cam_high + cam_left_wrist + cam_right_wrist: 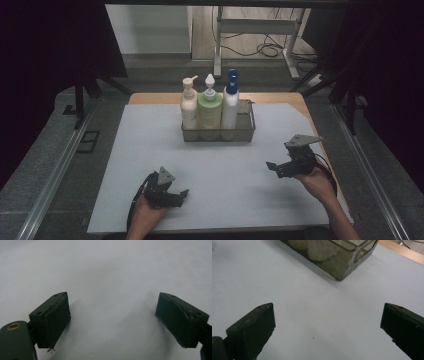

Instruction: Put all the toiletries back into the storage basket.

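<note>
Near edge: my left gripper (181, 194) sits low over the white surface (120, 165), fingers (53, 315) spread wide, nothing between them. Right gripper (272, 168) is a bit farther up on the right side, fingers (254, 327) also wide apart and empty, aimed toward the basket corner. Mid-surface, well apart from both: wire basket (245, 134) holding three upright bottles side by side — cream pump bottle (188, 106), green pump bottle (209, 107), white bottle with blue cap (230, 102). Labels too small to read.
</note>
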Demonstrator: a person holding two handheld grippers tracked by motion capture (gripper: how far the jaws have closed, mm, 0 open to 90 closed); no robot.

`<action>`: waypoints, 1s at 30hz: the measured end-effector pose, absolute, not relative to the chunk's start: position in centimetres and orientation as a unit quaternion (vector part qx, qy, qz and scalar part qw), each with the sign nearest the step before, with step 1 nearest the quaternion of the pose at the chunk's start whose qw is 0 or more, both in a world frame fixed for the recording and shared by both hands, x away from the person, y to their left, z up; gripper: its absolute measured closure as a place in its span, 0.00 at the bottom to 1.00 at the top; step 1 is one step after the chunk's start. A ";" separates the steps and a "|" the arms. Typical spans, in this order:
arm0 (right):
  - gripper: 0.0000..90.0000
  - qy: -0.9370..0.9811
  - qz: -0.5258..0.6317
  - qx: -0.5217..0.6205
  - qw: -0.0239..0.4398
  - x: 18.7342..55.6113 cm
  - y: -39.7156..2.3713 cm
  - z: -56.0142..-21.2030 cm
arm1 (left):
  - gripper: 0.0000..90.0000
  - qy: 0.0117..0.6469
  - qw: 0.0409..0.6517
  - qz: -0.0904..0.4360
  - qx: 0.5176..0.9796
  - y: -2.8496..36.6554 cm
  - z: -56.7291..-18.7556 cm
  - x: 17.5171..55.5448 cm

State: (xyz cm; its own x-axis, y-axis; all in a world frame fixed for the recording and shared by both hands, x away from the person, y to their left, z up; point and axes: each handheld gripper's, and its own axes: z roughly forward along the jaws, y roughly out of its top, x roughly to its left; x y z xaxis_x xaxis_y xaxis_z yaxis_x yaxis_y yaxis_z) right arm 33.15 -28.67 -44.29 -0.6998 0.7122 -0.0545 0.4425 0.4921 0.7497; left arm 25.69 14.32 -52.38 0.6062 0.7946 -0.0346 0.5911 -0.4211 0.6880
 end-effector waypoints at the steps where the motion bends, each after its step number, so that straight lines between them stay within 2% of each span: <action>1: 0.00 0.843 0.369 0.346 0.182 33.0 -28.8 -44.5 | 0.14 0.418 0.339 0.150 0.829 14.3 -52.4 25.7; 7: 0.00 0.841 0.367 0.352 0.183 32.2 -29.5 -46.0 | 0.14 0.418 0.339 0.150 0.829 14.3 -52.4 25.7; 21: 0.00 0.852 0.348 0.360 0.151 31.0 -30.1 -51.1 | 0.13 0.418 0.340 0.150 0.829 14.3 -52.4 25.7; 30: 0.00 0.853 0.342 0.366 0.148 30.9 -30.5 -52.1 | 0.13 0.418 0.340 0.150 0.829 14.3 -52.4 25.7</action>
State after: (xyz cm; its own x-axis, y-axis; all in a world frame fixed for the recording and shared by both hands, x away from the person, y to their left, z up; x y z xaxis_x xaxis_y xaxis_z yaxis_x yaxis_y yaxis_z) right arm 30.88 -30.48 -52.14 -0.6881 0.7256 -0.0011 0.5237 0.4978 0.6913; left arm 25.68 14.31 -52.39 0.6061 0.7946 -0.0350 0.5904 -0.4199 0.6893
